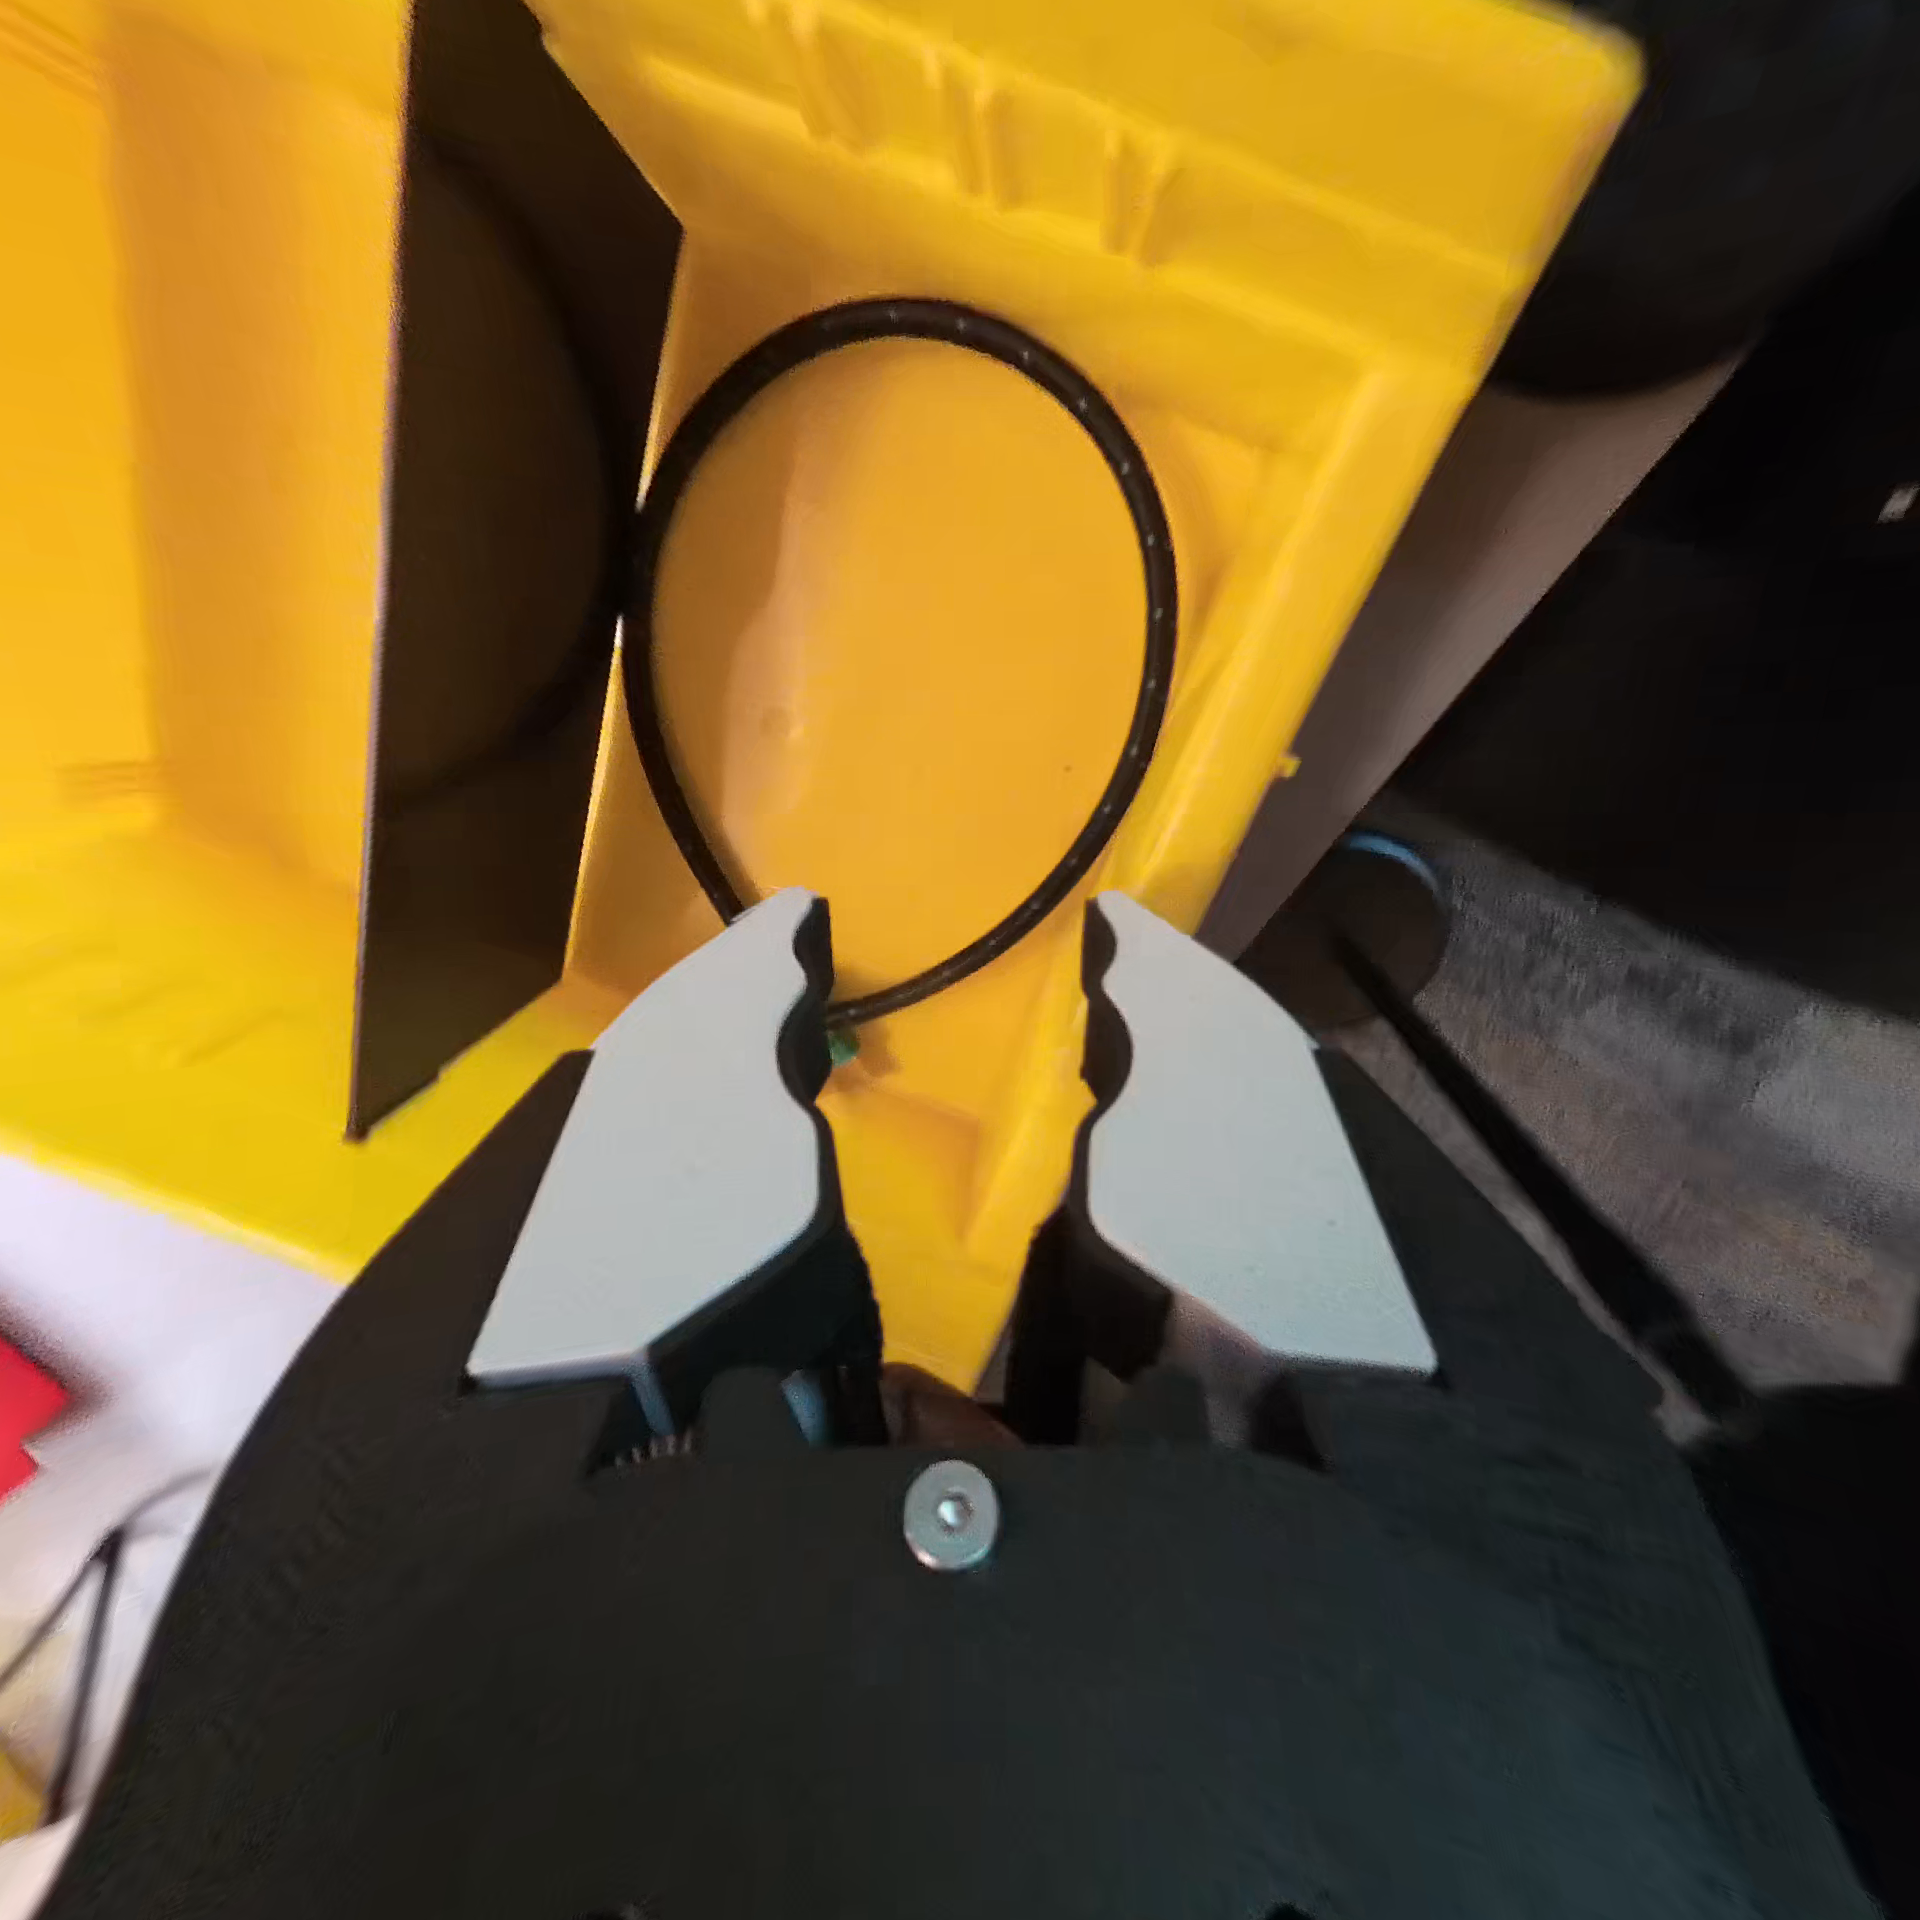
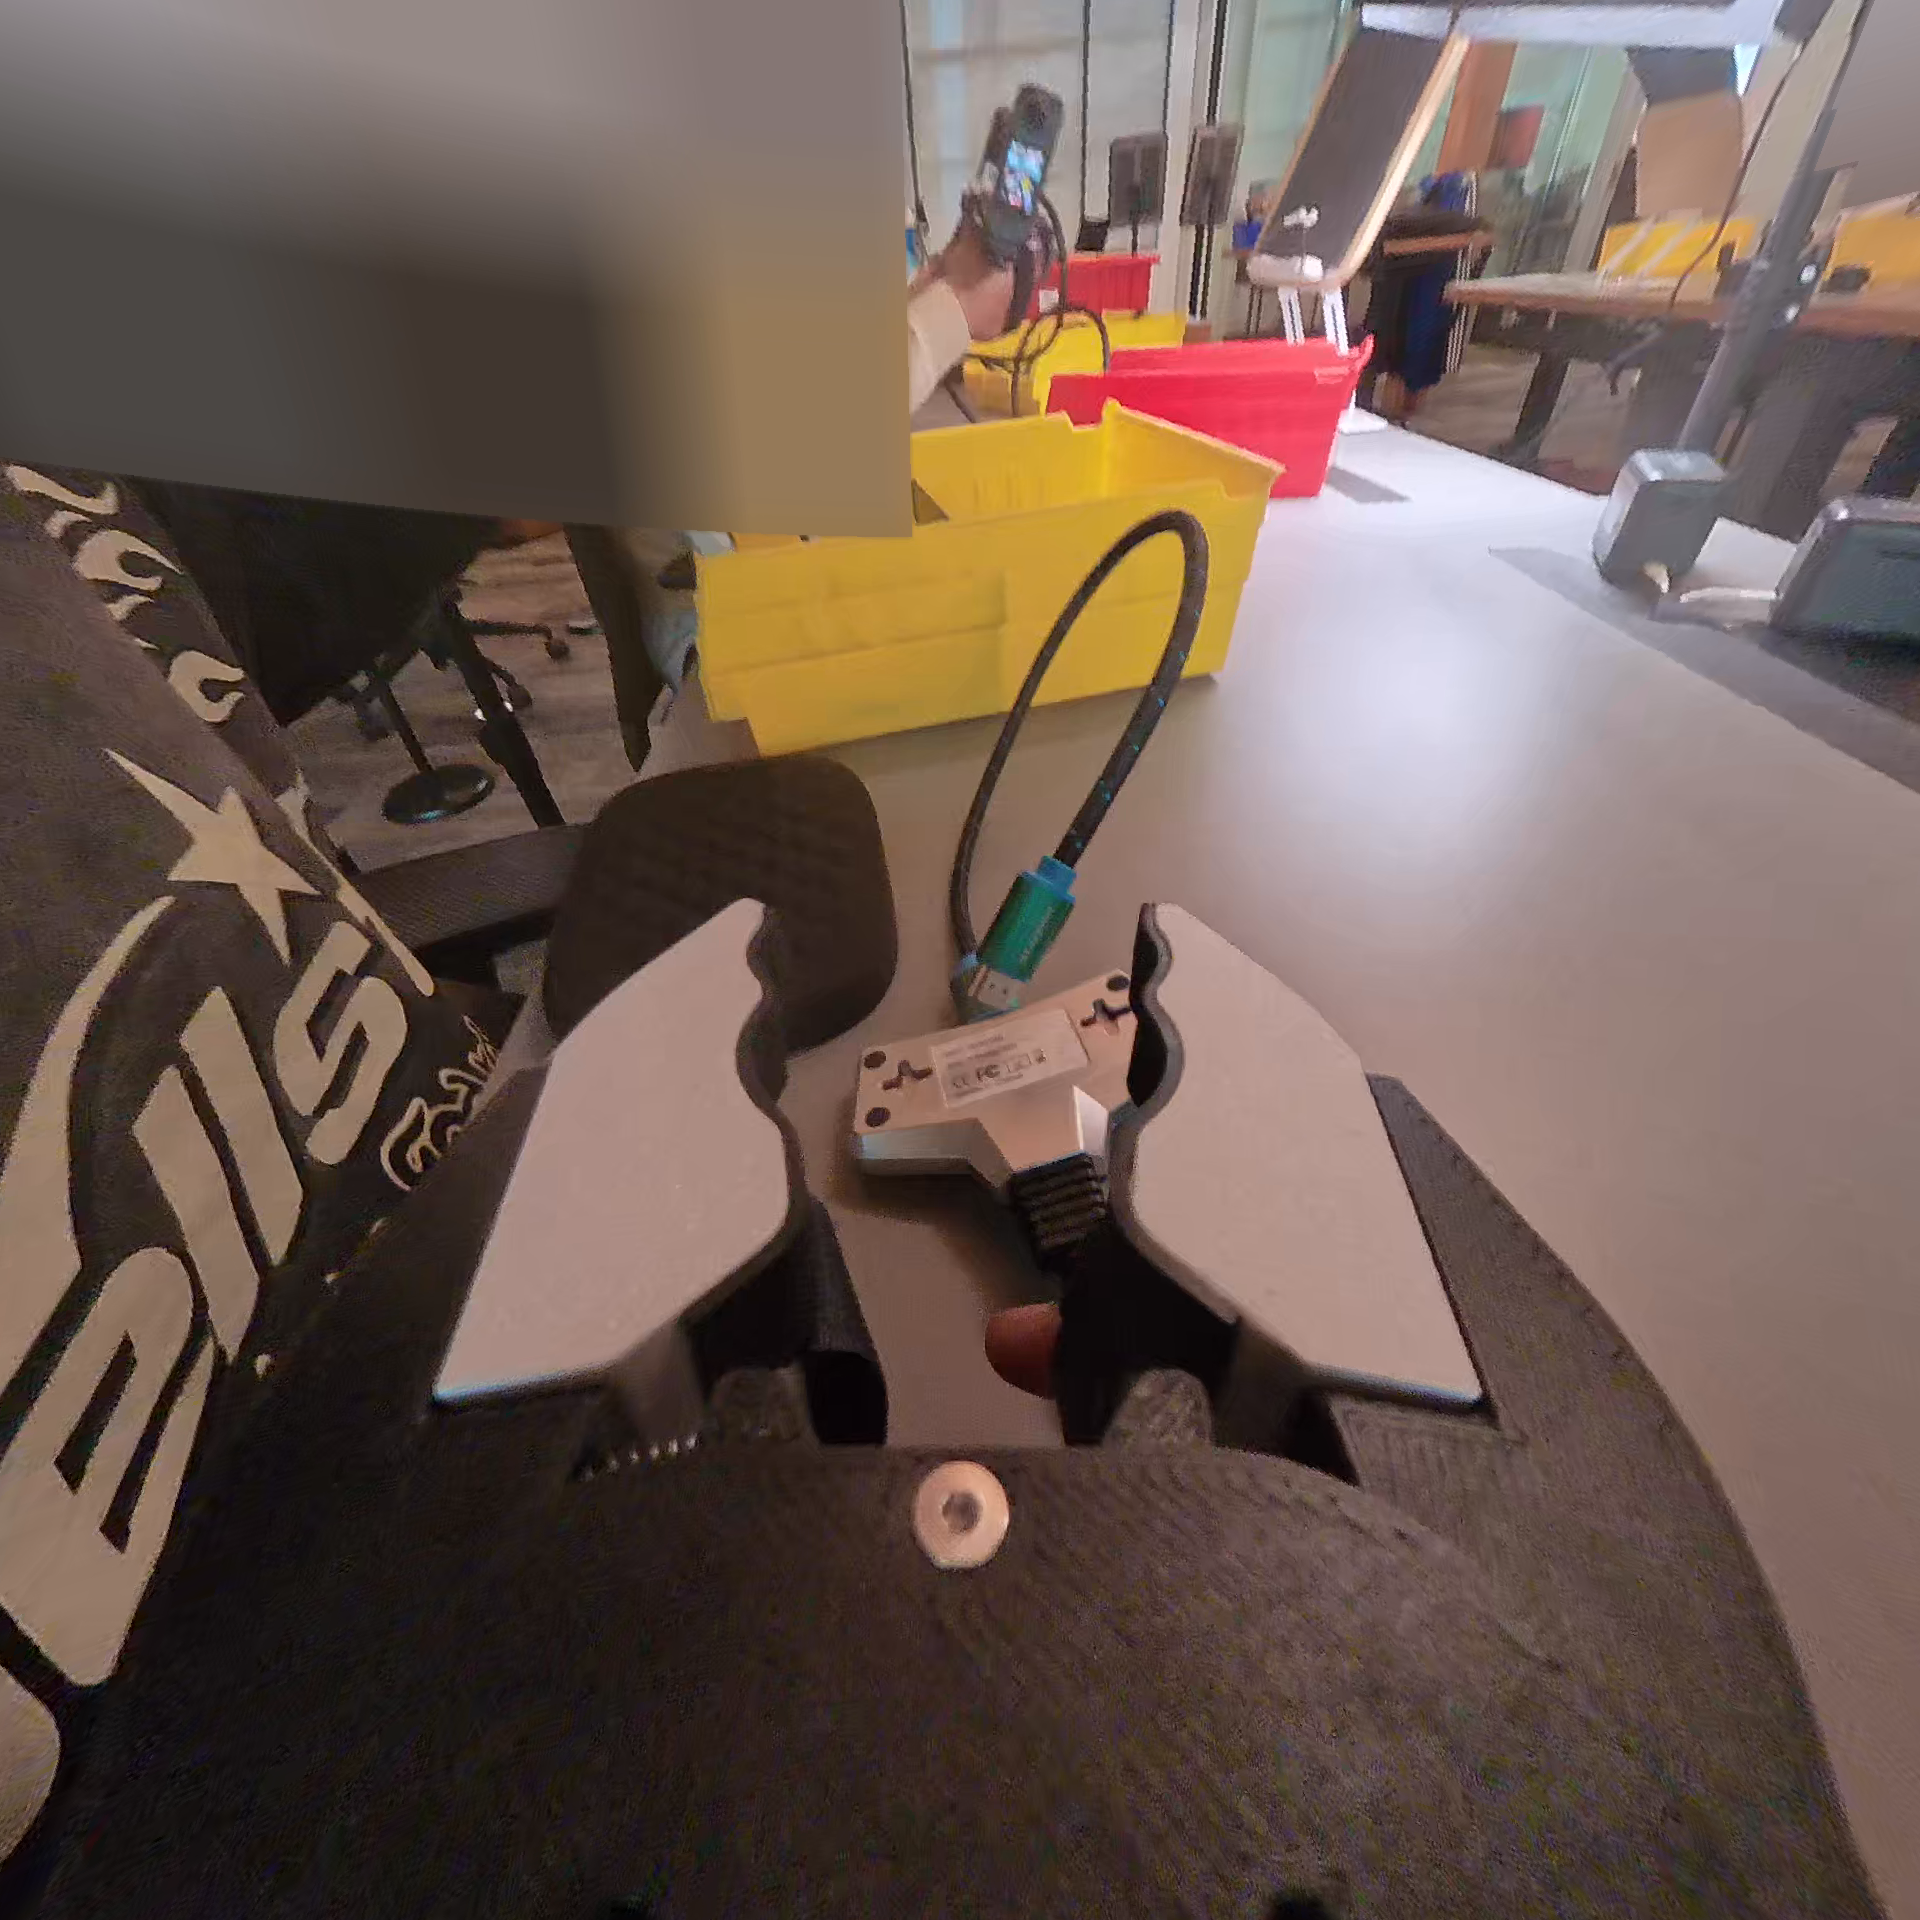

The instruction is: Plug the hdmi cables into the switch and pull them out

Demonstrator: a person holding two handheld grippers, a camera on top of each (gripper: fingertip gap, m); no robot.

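Grey tabletop (image 2: 1455,831) carries a yellow bin (image 2: 987,623). Left gripper (image 1: 958,940), partly open, grips nothing beside the looped cable (image 1: 1148,582). Right gripper (image 2: 951,961) gapes around the switch (image 2: 977,1091); both teal plugs (image 2: 1023,925) look seated, so pulling out remains.

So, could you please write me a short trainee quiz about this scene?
1. True or false: the right gripper is shut on the switch.
2. What colour is the bin just behind the cable loop? A red, B yellow, C blue.
3. Fill in: the switch lies on a grey ____.
Key: 1 false, its jaws stand apart; 2 B; 3 table.
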